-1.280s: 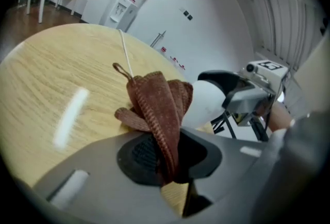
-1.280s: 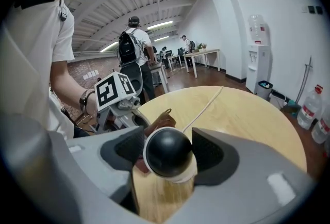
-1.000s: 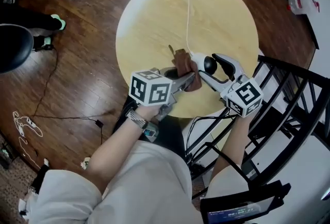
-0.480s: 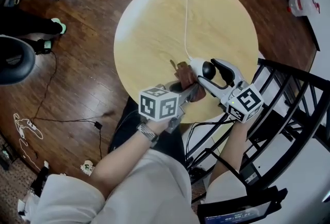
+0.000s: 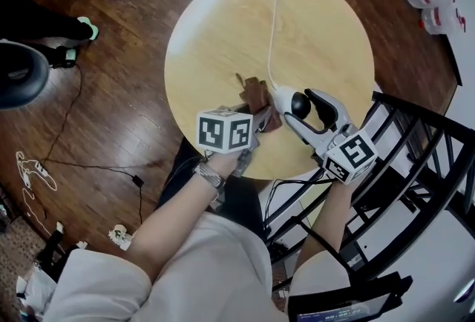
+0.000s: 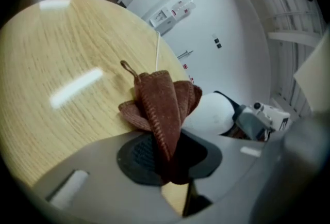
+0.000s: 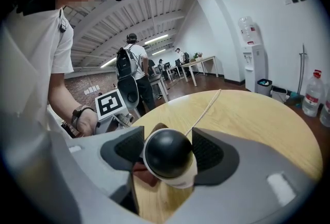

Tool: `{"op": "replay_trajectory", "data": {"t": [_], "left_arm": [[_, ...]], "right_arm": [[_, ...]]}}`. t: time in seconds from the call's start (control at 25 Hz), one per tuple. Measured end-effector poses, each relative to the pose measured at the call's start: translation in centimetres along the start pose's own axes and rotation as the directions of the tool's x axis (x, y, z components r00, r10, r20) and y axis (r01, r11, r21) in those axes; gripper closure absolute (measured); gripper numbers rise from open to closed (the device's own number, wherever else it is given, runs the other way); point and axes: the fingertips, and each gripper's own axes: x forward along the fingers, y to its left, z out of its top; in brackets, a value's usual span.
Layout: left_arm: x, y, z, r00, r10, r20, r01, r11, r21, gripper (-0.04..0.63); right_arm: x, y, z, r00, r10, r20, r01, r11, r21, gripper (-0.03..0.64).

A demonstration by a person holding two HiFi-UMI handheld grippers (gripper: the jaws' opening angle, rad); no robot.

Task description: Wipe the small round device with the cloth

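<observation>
Right gripper [image 7: 169, 153] is clamped on the small round white device with a black dome [image 5: 297, 101], over the near edge of the round light-wood counter [image 5: 319, 24]. Left gripper [image 6: 170, 158] is closed on the bunched brown cloth [image 6: 164, 95], which is pressed to the device's left side. Likely mid-wipe: contact made, dome face probably left to do.
</observation>
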Motion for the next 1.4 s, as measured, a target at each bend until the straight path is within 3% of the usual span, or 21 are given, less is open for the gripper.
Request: {"op": "replay_trajectory", "data": {"t": [0.16,0.28,0.44,0.6,0.68,0.8,1.0,1.16,1.4], "left_arm": [[-1.4,0.4,1.3,0.999,0.035,0.024,-0.037,0.997,0.061,0.508],[-2.2,-0.1,2.1,0.996,0.081,0.025,-0.084,0.973,0.214,0.508],[-2.8,-1.5,4.4,0.991,0.130,0.044,-0.136,0.876,0.462,0.508],[-3.1,-3.3,4.4,0.993,0.113,0.034,-0.111,0.795,0.597,0.508],[-3.9,-3.7,4.4,0.993,0.112,0.023,-0.099,0.743,0.662,0.508],[-5.0,-4.1,5.0,0.993,0.115,0.018,-0.092,0.675,0.732,0.508],[-6.2,-6.2,6.5,0.997,0.079,0.017,-0.060,0.589,0.806,0.508],[-8.4,-8.5,7.6,1.000,0.008,0.015,-0.017,0.534,0.845,0.508],[-12.1,-11.3,8.4,0.995,-0.103,-0.010,0.052,0.416,0.908,0.508]], "right_arm": [[0.0,0.1,-0.5,1.000,-0.030,-0.001,0.030,0.999,0.028,0.327],[-1.2,-0.6,-0.5,0.996,-0.089,0.023,0.086,0.993,0.084,0.328],[-3.2,-1.8,0.2,0.971,-0.218,0.099,0.201,0.966,0.163,0.328],[-4.6,-1.3,0.1,0.939,-0.322,0.120,0.298,0.937,0.185,0.352],[-4.8,-0.5,0.7,0.917,-0.373,0.143,0.344,0.919,0.191,0.373],[-6.0,0.3,2.6,0.847,-0.483,0.221,0.457,0.875,0.159,0.444],[-9.0,1.3,4.4,0.726,-0.620,0.297,0.601,0.782,0.163,0.584],[-11.1,2.6,5.7,0.632,-0.702,0.327,0.682,0.705,0.196,0.612],[-12.8,5.8,7.1,0.531,-0.781,0.329,0.759,0.611,0.226,0.614]]}}
